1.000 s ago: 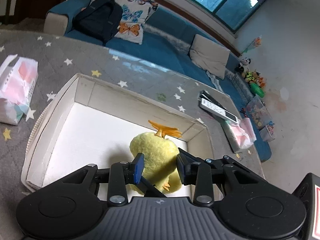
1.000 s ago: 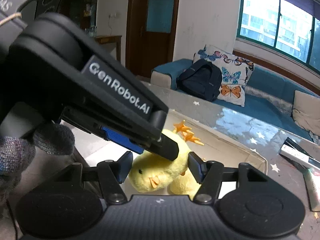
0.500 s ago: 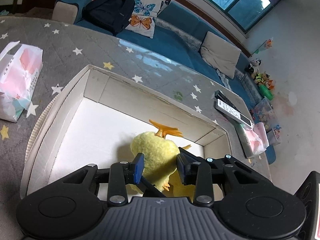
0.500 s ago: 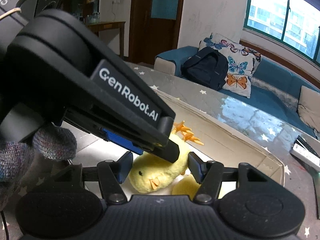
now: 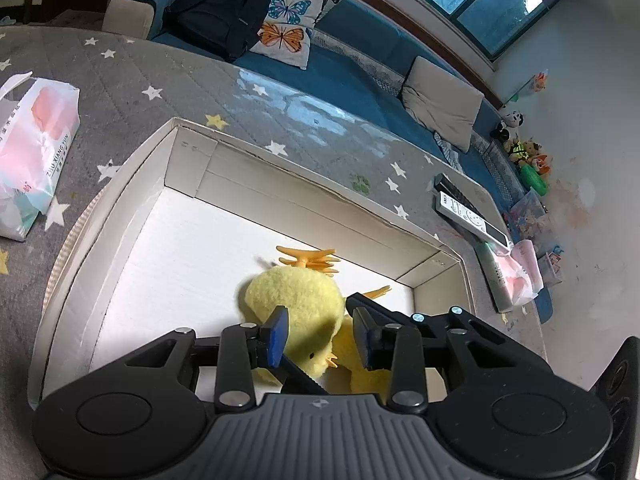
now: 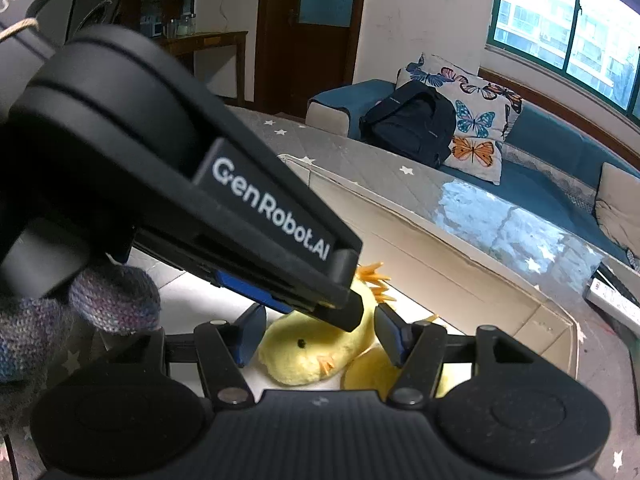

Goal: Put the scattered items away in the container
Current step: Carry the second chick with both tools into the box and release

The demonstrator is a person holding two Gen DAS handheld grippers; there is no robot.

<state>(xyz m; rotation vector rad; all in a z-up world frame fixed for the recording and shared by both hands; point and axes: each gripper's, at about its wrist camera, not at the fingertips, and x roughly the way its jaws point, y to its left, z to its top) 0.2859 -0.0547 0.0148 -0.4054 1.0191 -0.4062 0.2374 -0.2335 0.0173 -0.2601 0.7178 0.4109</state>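
Note:
A yellow plush duck (image 5: 296, 300) with orange feet lies low inside the white cardboard box (image 5: 304, 176) on the grey star-patterned table. My left gripper (image 5: 319, 336) is shut on the duck, its blue pads pressing both sides. In the right wrist view my right gripper (image 6: 320, 338) also grips the duck (image 6: 304, 356) around its head. There the black body of the left gripper (image 6: 240, 216) crosses in front, its tip on the plush, held by a gloved hand (image 6: 112, 300). Whether the duck rests on the box (image 6: 440, 232) floor I cannot tell.
A pink and white tissue pack (image 5: 36, 152) lies left of the box. Remote controls (image 5: 468, 212) and a second tissue pack (image 5: 516, 276) lie to the right. Behind the table is a blue sofa with a black backpack (image 5: 220, 8).
Both grippers have sunk a little with the duck, deeper into the box; the box walls now sit higher in both views. The grips are unchanged.

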